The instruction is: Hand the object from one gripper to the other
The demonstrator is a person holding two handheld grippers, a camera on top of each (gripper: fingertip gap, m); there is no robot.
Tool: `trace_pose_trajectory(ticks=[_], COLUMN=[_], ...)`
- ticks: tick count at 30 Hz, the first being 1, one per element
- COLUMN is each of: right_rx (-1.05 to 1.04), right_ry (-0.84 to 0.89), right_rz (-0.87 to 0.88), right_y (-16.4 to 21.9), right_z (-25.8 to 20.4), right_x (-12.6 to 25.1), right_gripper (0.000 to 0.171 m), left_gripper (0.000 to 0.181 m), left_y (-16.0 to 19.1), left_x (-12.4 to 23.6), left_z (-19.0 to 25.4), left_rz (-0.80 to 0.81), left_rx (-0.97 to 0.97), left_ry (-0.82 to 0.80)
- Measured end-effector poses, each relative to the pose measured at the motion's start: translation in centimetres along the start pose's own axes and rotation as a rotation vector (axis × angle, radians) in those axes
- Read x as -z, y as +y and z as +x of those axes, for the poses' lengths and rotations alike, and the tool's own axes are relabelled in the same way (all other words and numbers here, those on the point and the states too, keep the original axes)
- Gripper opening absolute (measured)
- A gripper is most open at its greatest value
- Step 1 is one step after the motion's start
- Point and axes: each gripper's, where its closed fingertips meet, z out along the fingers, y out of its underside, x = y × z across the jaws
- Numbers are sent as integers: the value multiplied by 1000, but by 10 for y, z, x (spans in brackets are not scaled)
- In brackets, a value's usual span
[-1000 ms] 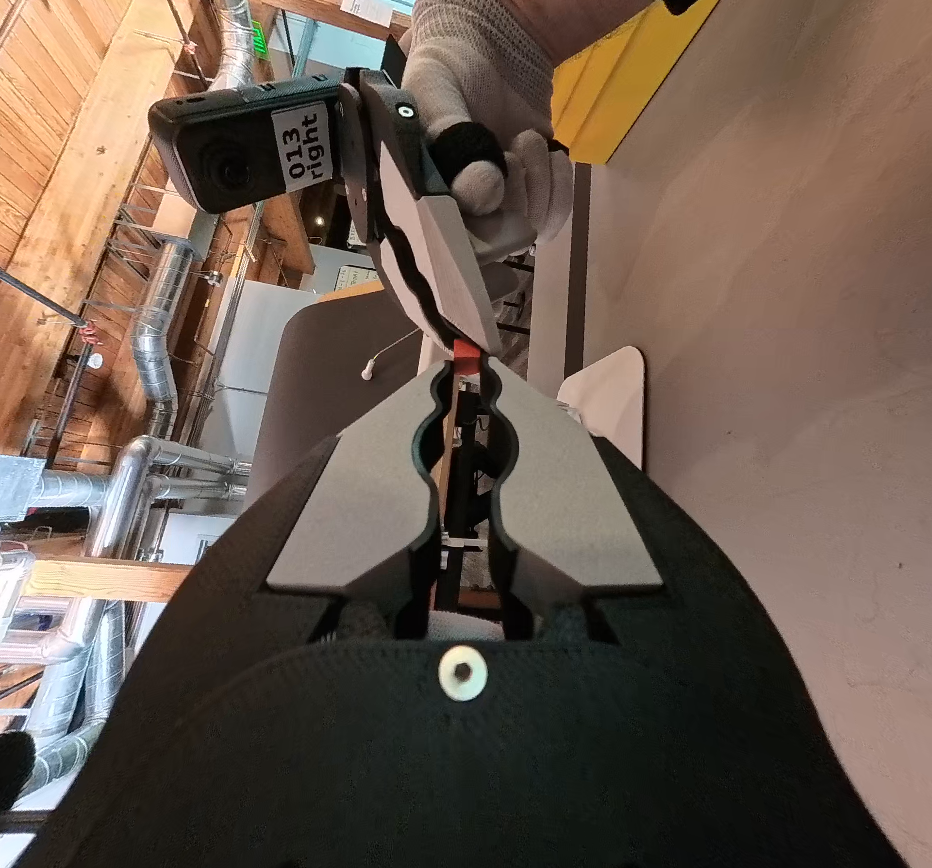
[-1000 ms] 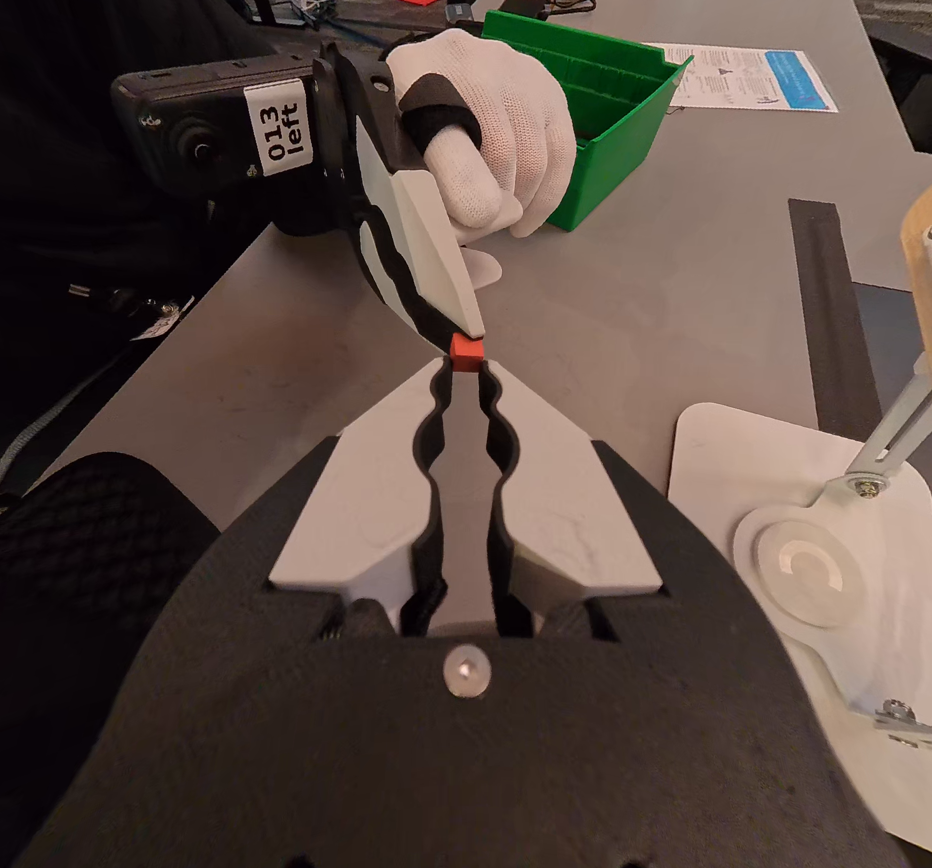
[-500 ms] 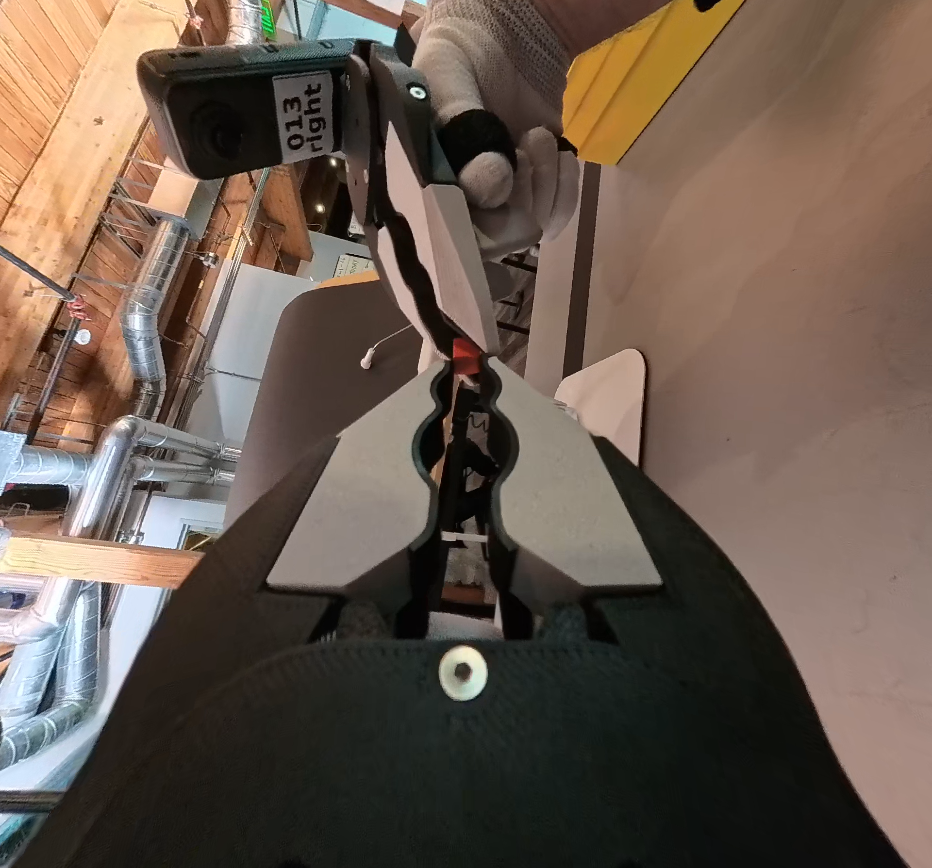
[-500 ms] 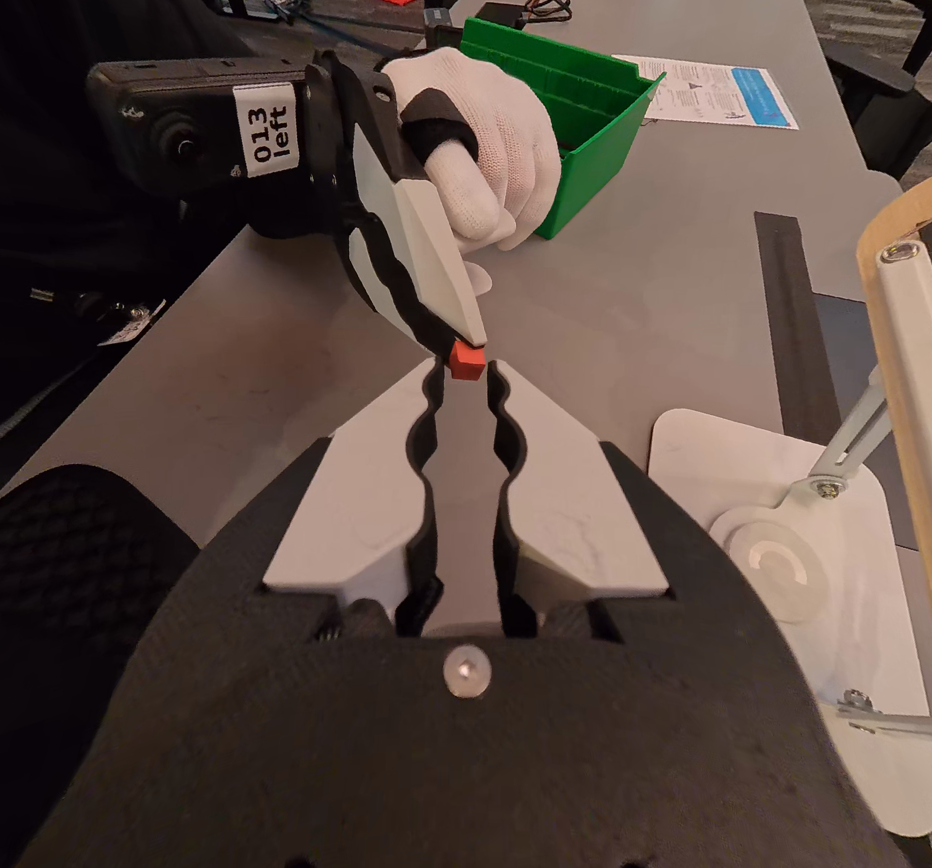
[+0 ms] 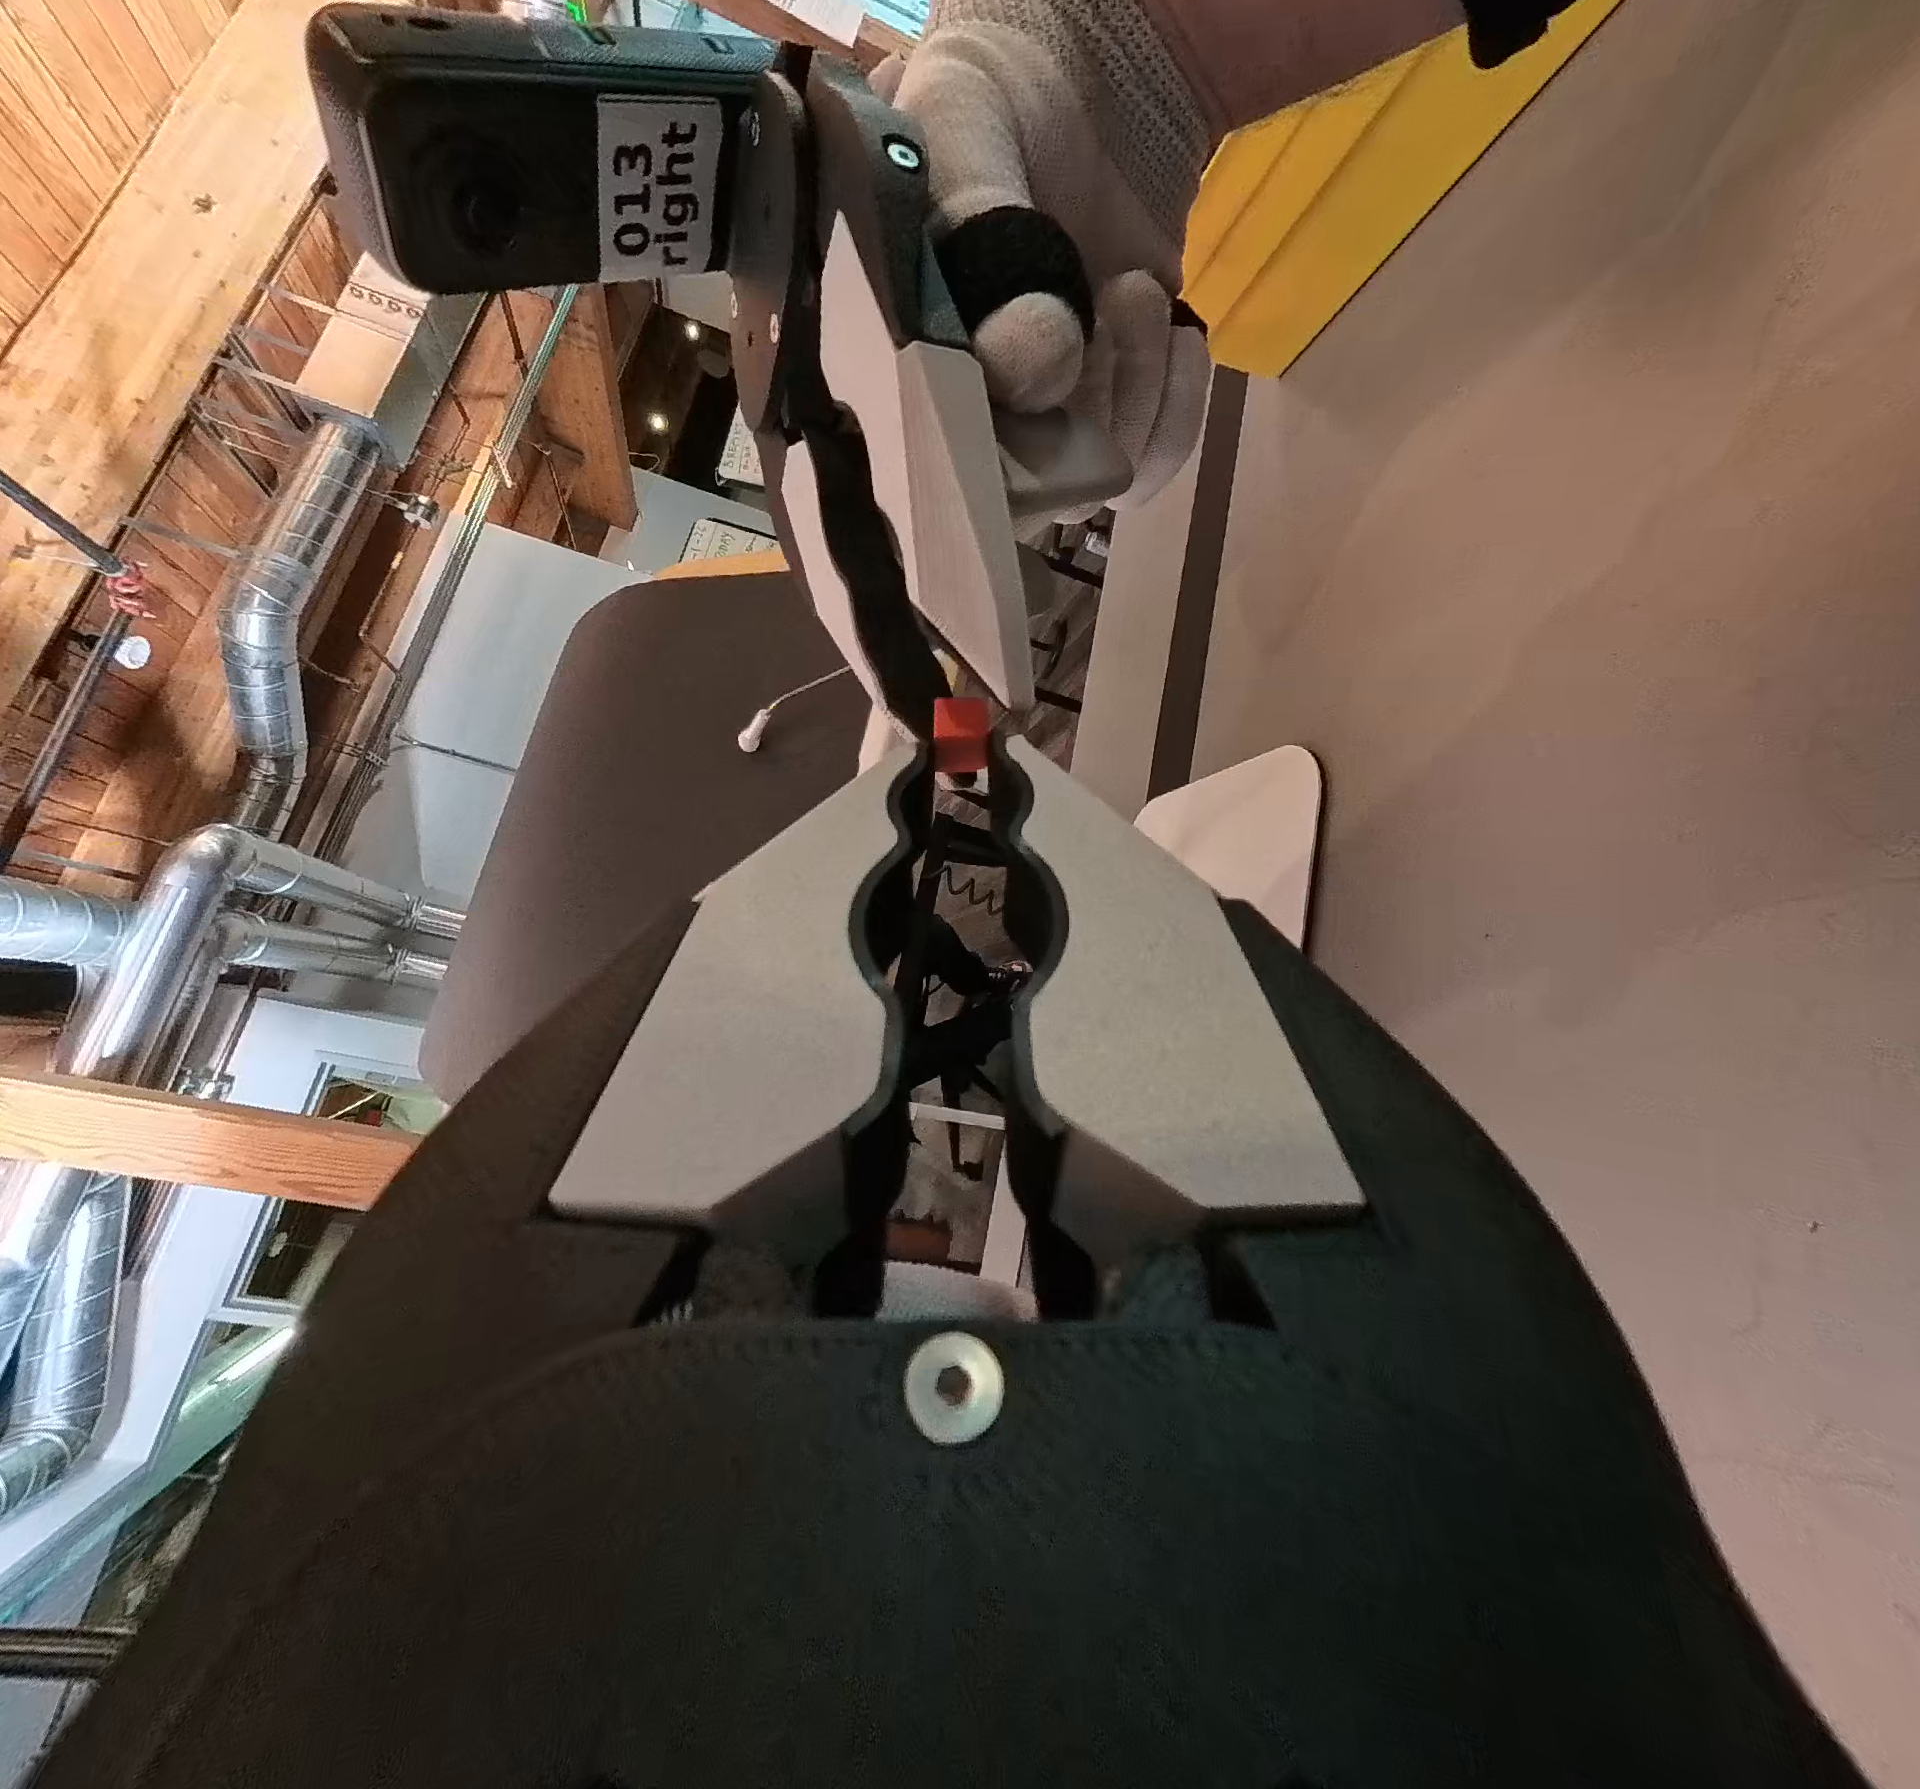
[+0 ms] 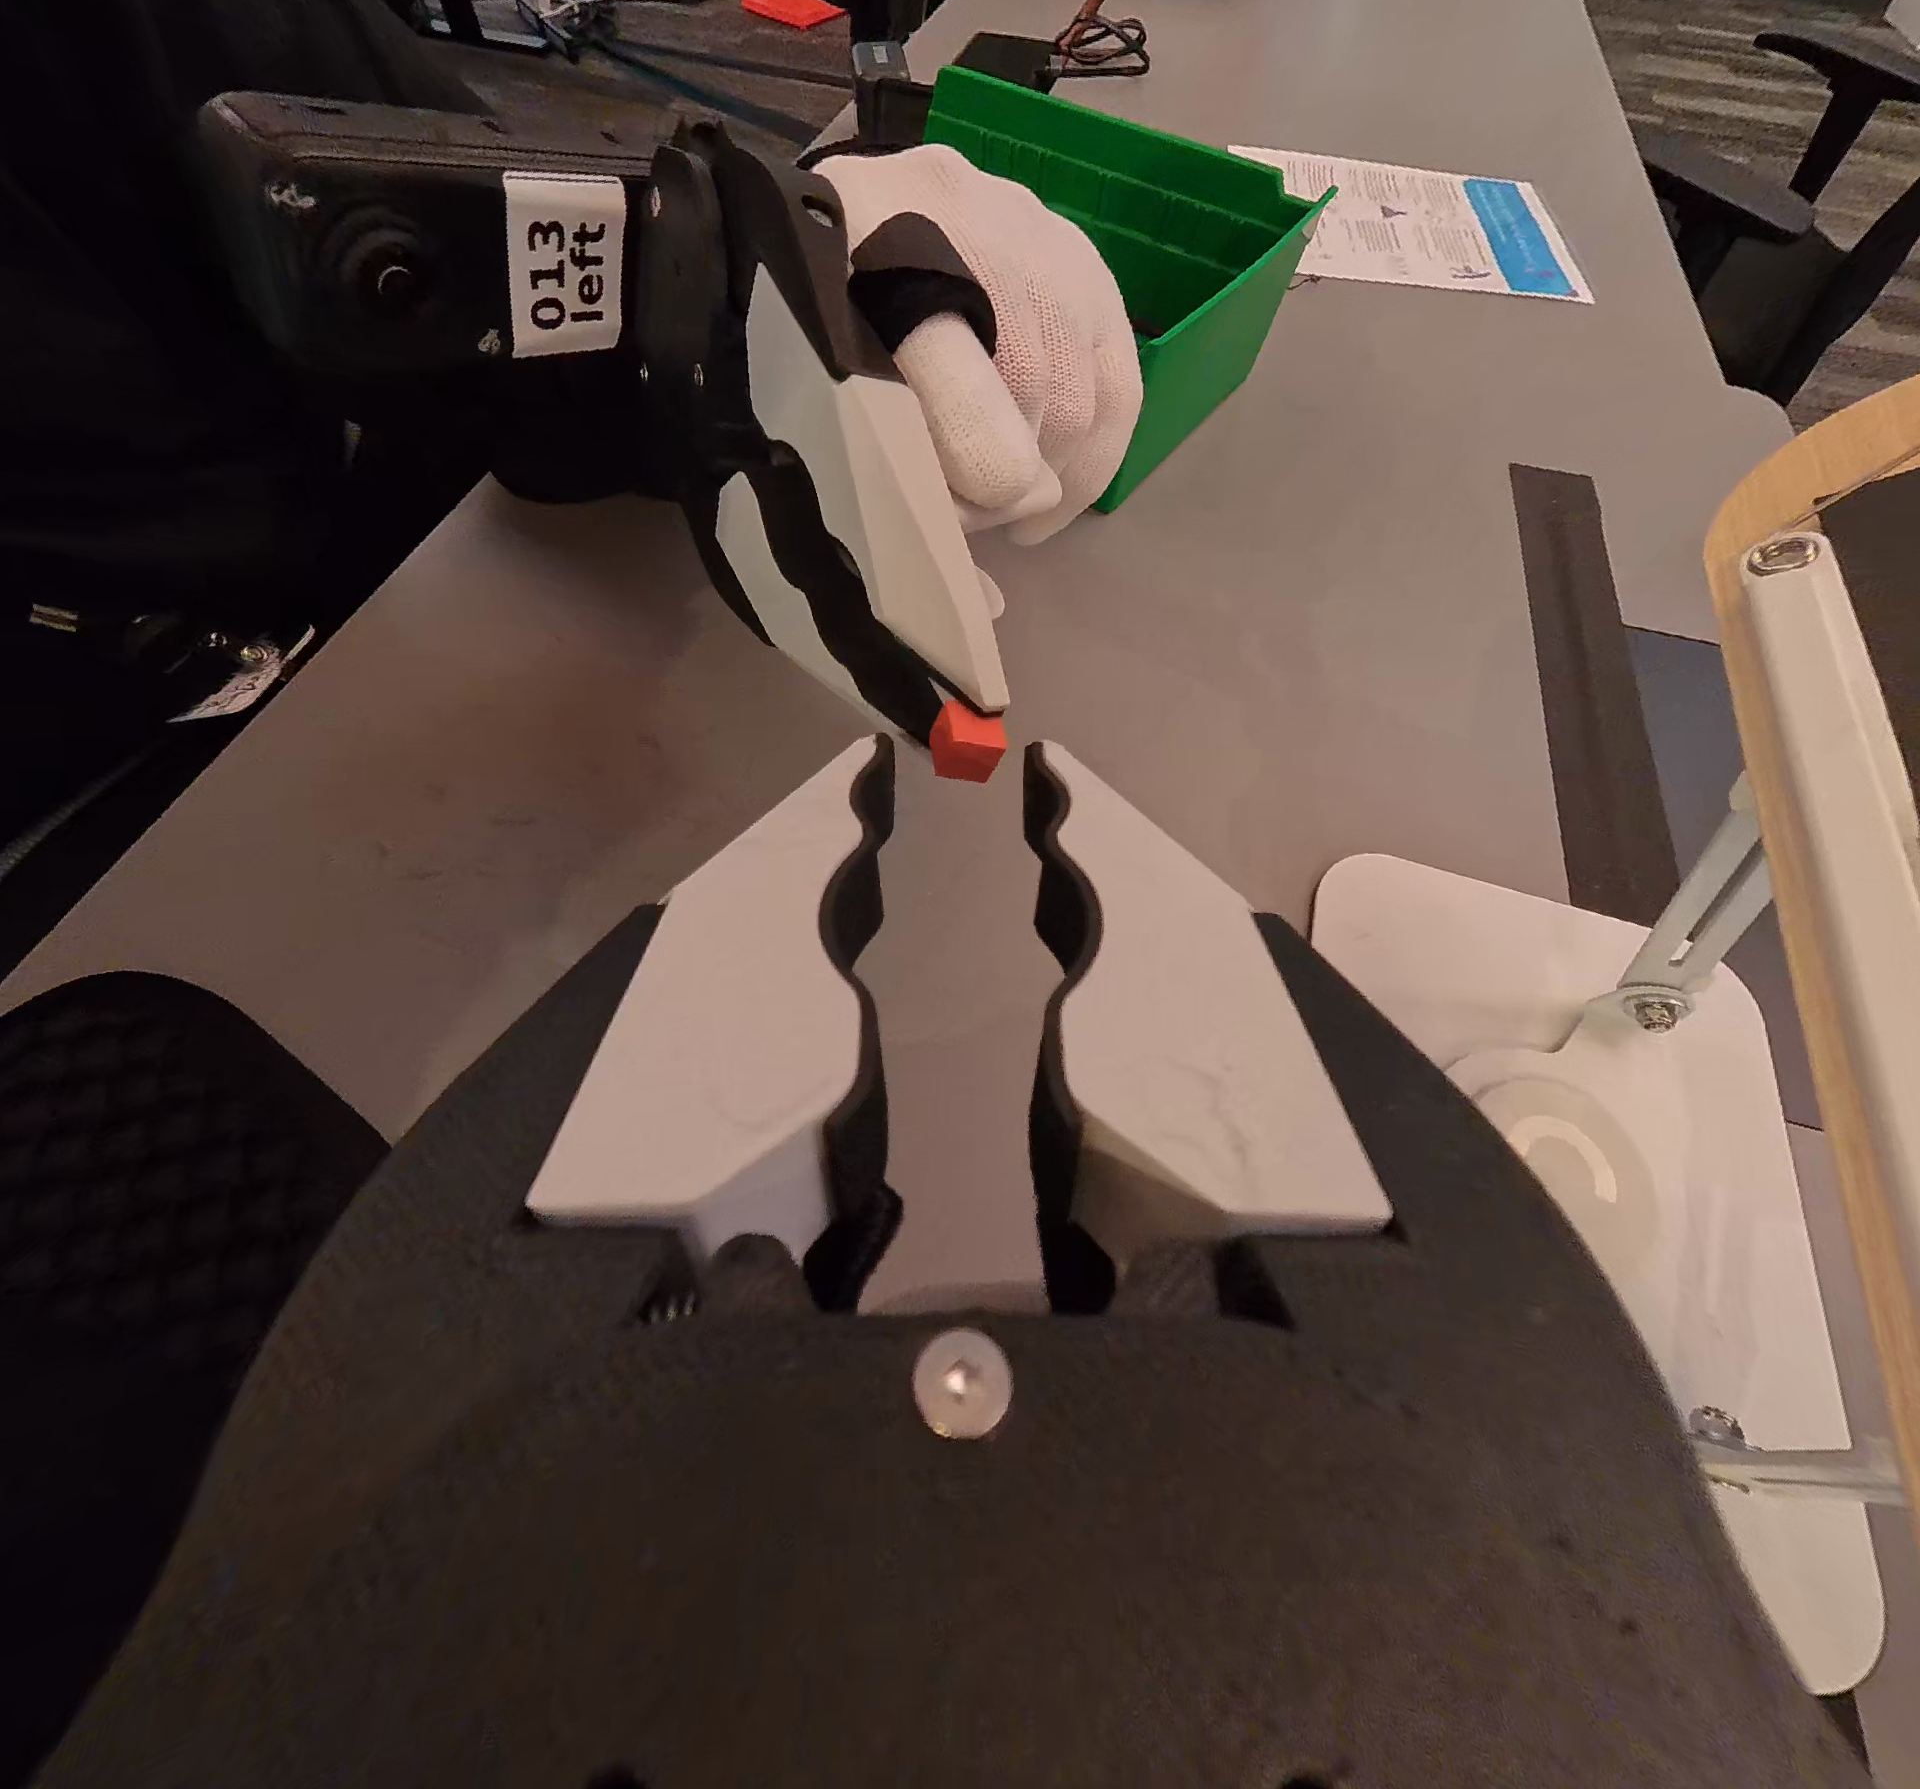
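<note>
Small red cube (image 6: pixel 966 745), pale grey grippers with black wavy pads (image 6: pixel 862 898), white knit glove (image 6: pixel 1023 347), bright green bin (image 6: pixel 1195 285), grey table (image 6: pixel 1299 576), yellow panel (image 5: pixel 1320 212)

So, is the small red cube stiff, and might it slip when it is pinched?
Probably stiff: the red cube shows sharp edges while the left gripper pinches it. Likely light, since only the fingertips carry it. Held at the very tips and slightly turned, it may twist or slip.
</note>
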Motion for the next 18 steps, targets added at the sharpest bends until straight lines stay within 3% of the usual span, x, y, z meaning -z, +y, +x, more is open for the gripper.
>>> trace_pose_trajectory(ticks=[18], right_rx=[9], right_ry=[48], right_rz=[17], right_y=[-4], right_z=[7], right_x=[3], right_gripper=[23], left_gripper=[8], left_y=[-1], left_x=[-1], left_z=[-3], left_rz=[8], left_rx=[63], left_ry=[-12])
